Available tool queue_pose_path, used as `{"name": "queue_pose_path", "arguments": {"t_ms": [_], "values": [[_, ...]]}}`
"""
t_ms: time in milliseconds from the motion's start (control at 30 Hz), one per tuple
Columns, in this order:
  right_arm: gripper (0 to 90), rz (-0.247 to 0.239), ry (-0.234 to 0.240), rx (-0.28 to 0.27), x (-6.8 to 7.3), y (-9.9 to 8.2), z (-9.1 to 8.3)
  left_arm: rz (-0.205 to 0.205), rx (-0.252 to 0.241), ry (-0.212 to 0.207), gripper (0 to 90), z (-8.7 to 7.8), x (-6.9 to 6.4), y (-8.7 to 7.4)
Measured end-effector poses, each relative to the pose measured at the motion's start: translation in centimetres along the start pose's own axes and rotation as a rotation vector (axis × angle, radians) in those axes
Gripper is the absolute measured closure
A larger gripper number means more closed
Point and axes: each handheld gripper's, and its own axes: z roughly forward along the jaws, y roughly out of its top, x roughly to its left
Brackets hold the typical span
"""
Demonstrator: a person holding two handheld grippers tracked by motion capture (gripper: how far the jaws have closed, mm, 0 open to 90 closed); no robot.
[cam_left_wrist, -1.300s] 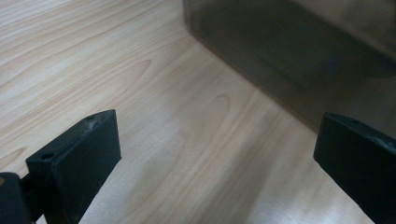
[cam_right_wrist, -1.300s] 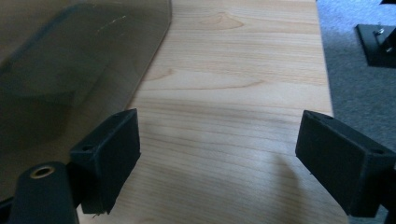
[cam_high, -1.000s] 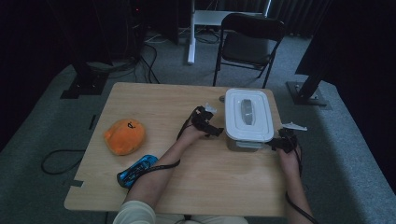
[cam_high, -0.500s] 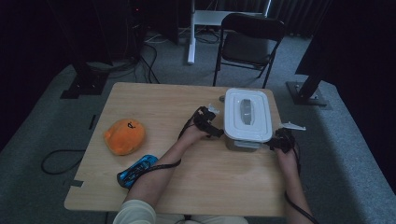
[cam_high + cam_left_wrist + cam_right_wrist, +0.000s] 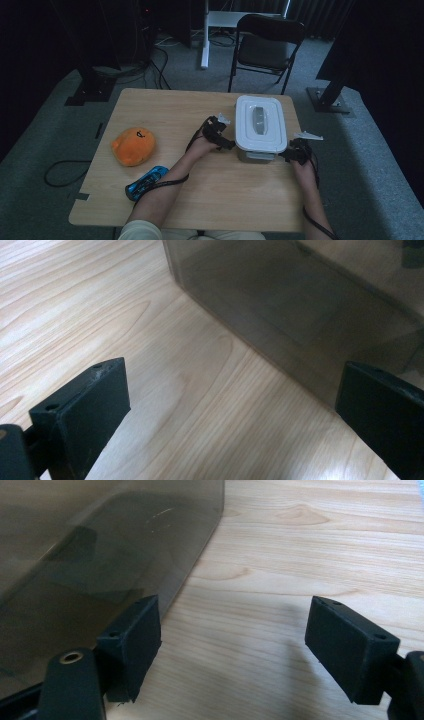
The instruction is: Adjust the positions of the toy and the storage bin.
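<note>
L gripper [image 5: 223, 138] & R gripper [image 5: 295, 150] flanking lidded box [image 5: 260, 122], jaws apart

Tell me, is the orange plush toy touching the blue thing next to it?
Apart. In the high view, bare wood of the table shows between the orange plush toy and the blue thing, which lies nearer the person.
</note>
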Motion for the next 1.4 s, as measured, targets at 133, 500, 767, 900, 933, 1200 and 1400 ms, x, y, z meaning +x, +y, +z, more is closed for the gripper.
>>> {"name": "queue_pose_path", "arguments": {"t_ms": [133, 500, 767, 900, 933, 1200, 1400], "values": [[22.0, -0.019, 0.013, 0.007, 0.9, 0.0, 0.0, 0.013, 0.013, 0.011, 1.6, -0.8, 0.2, -0.5], [22.0, -0.079, 0.077, 0.029, 3.8, -0.5, -0.1, -0.014, 0.005, 0.046, 2.1, -3.3, 0.9, -2.7], [22.4, -0.109, 0.108, 0.037, 5.7, -0.6, 0.2, -0.026, -0.003, 0.060, 2.4, -4.9, 1.2, -4.5], [22.4, -0.113, 0.129, 0.045, 6.5, -0.6, 0.4, -0.037, -0.001, 0.057, 2.3, -5.6, 1.5, -5.3], [22.4, -0.115, 0.131, 0.051, 6.8, -0.5, 0.5, -0.038, -0.001, 0.064, 2.4, -5.8, 1.5, -5.5], [22.4, -0.137, 0.176, 0.047, 8.0, -0.4, 1.1, -0.053, -0.007, 0.077, 2.4, -6.9, 2.0, -6.8], [22.5, -0.148, 0.190, 0.044, 8.5, -0.5, 1.1, -0.056, -0.010, 0.089, 2.4, -7.4, 1.7, -7.5]]}}
